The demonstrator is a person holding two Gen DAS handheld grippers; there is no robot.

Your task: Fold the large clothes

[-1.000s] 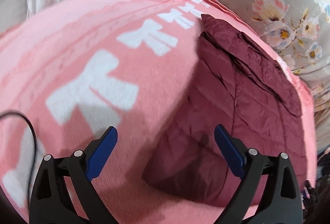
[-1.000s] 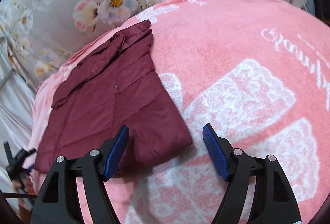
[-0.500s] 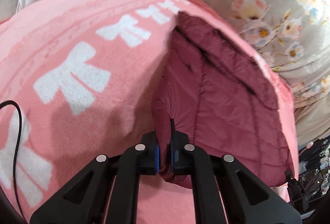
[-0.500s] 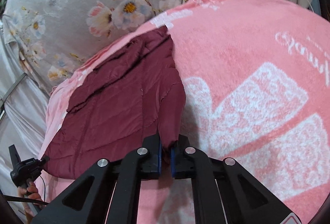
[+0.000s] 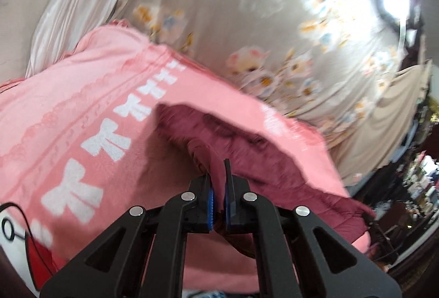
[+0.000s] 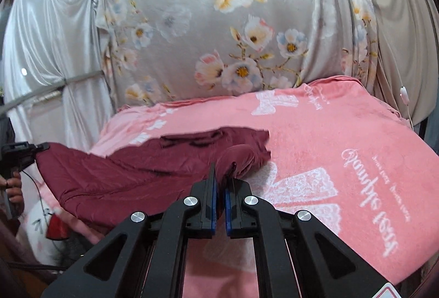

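Both the left gripper [image 5: 218,196] and right gripper [image 6: 220,195] are clamped on the near edge of the maroon quilted jacket [image 6: 131,177], lifted off the pink towelling blanket [image 6: 343,133]; carry both corners level toward the collar.

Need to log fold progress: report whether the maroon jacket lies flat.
Not flat: jacket is lifted at two corners, pinched by left gripper and right gripper.

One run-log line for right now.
left gripper: shut on maroon jacket | right gripper: shut on maroon jacket | near edge lifted off pink blanket
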